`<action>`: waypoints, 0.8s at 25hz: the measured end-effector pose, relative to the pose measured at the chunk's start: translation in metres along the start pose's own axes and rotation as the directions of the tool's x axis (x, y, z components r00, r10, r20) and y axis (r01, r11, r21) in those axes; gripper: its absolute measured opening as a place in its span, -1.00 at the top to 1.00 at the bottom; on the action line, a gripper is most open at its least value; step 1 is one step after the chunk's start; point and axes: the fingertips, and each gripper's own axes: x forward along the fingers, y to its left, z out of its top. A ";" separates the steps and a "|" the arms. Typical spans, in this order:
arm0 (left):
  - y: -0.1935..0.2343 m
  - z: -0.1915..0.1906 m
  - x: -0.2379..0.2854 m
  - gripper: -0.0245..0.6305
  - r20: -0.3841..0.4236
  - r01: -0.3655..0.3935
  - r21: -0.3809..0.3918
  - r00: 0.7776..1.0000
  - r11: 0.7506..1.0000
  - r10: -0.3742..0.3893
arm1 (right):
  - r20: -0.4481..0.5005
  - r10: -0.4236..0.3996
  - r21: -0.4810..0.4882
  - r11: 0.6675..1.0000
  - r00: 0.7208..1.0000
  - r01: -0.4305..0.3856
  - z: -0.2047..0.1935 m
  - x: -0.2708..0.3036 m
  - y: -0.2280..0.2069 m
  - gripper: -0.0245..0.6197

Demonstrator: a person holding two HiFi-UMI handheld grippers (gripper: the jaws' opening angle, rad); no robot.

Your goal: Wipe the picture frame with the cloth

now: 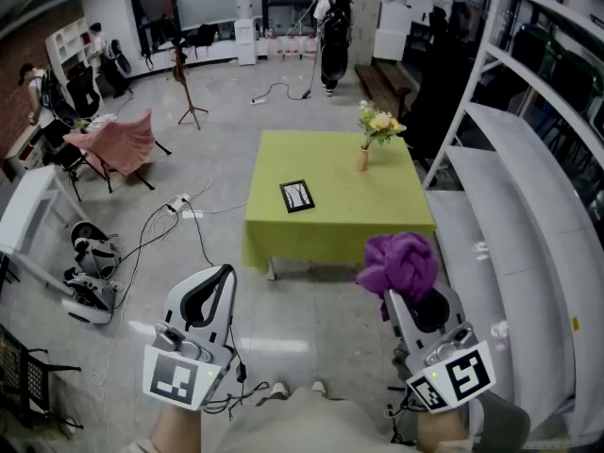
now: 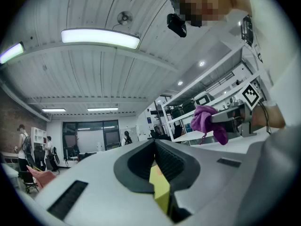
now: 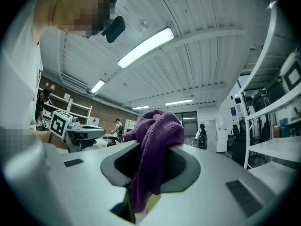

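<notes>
My right gripper [image 1: 408, 300] is clamped on the purple cloth [image 1: 400, 262], which bunches above its jaws. My left gripper [image 1: 219, 281] holds nothing, jaws together. The picture frame [image 1: 296, 196] lies flat on the green table [image 1: 377, 220], well apart from both grippers

The purple cloth [image 3: 157, 135] is fuzzy terry; the green tablecloth [image 1: 377, 220] is smooth, matt fabric.

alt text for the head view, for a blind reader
The right gripper holds a bunched purple cloth, the left gripper is shut and empty; both hover over the floor before a green table bearing a small picture frame and a flower vase.
</notes>
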 end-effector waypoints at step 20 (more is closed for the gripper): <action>-0.045 -0.014 0.035 0.90 -0.058 -0.030 -0.041 0.998 0.999 0.027 | -0.036 0.061 0.038 0.997 0.997 -0.060 -0.029 -0.017 -0.047 0.60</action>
